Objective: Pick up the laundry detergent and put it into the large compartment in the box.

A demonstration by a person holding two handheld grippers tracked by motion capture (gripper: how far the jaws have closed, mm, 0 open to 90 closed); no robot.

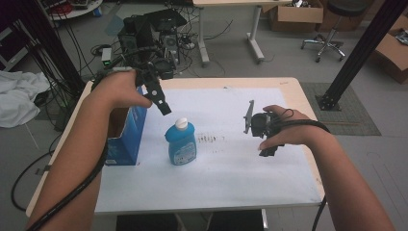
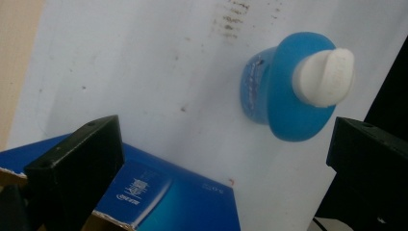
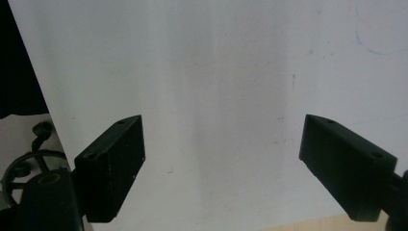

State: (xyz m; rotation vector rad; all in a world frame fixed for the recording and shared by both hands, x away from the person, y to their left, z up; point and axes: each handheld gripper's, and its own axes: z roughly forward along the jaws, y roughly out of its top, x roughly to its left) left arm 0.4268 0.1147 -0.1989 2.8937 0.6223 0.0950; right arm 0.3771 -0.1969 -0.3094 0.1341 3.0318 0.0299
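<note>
Left gripper view showed the left gripper [image 1: 162, 107], fingers released, above the upright bottle [image 2: 288, 91]; right gripper [image 1: 262, 144] released, farther off.

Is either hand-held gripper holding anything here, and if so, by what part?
Nothing is held. The left hand-held gripper hangs open above the blue bottle; the right hand-held gripper is open over bare table.

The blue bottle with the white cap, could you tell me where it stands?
In the high view the blue bottle stands upright left of centre on the white sheet, just right of the blue box.
</note>
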